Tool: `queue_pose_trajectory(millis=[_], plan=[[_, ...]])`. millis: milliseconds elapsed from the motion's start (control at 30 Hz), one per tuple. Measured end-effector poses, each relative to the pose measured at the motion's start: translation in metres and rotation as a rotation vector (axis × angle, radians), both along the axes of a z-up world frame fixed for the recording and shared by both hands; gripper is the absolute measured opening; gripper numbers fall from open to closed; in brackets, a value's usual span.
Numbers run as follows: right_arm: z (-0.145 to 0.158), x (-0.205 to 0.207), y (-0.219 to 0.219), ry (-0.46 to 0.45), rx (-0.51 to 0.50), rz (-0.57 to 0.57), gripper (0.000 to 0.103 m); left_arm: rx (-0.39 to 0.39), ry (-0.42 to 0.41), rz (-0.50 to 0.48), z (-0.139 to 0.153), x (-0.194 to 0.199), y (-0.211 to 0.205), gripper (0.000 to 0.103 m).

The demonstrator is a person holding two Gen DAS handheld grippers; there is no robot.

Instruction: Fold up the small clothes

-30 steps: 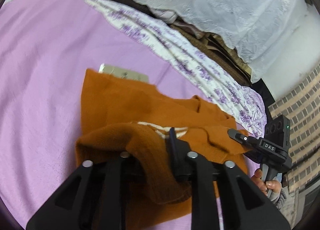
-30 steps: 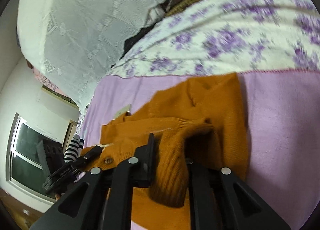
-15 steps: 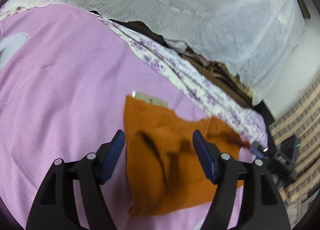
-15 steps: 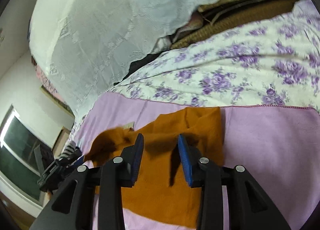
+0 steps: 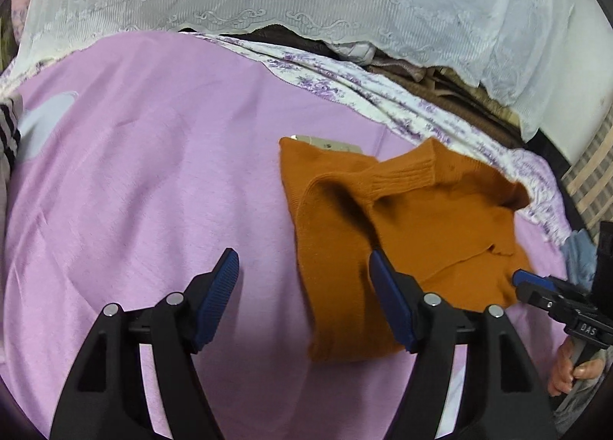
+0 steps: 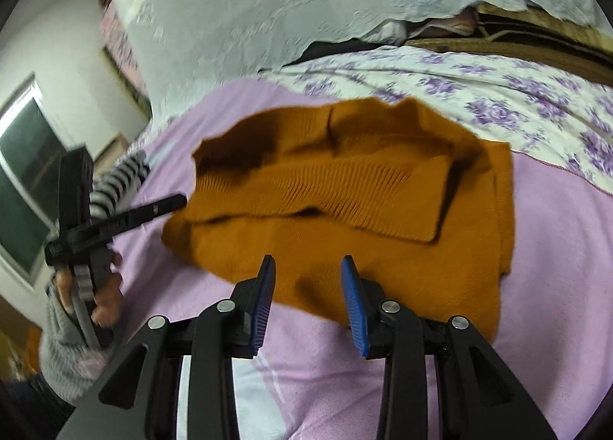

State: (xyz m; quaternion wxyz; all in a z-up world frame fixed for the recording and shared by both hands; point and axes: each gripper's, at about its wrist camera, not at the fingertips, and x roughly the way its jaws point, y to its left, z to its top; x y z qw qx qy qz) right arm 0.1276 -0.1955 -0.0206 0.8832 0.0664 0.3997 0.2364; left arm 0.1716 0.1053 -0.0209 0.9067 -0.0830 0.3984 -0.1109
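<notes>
— Both grippers have let go and backed off; left gripper (image 5: 302, 286) gapes wide beside the orange sweater (image 5: 402, 217), right gripper (image 6: 308, 286) stands narrower over its near hem.

— Sweater lies on the purple blanket (image 5: 153, 171), below the floral sheet (image 6: 498, 95). Soft, light, limp knit: pinch the ribbed edge.

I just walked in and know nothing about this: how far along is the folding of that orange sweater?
Partly done, I'd say. The orange sweater lies doubled over on the pink blanket, its ribbed edge on top. Nothing is in hand: the left gripper and right gripper are both open and empty. The bundle looks lumpy, so smoothing or another fold probably remains.
</notes>
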Motion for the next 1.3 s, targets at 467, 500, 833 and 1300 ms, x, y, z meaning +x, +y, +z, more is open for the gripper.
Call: queue_pose_trajectory(millis=[467, 500, 833, 1300], plan=[[0.011, 0.08, 0.012, -0.029, -0.096, -0.117, 0.035, 0.331, -0.07, 0.028, 0.01, 0.049, -0.062, 0.075], [0.016, 0.088, 0.007, -0.048, -0.075, -0.151, 0.035, 0.307, -0.063, 0.07, 0.015, 0.059, -0.059, 0.077], [0.018, 0.088, -0.027, -0.061, 0.059, -0.237, 0.035, -0.069, -0.008, 0.176, 0.012, 0.056, -0.006, 0.082], [0.02, 0.123, -0.083, -0.122, 0.256, -0.425, 0.047, -0.007, 0.12, 0.122, -0.026, 0.097, -0.054, 0.09]])
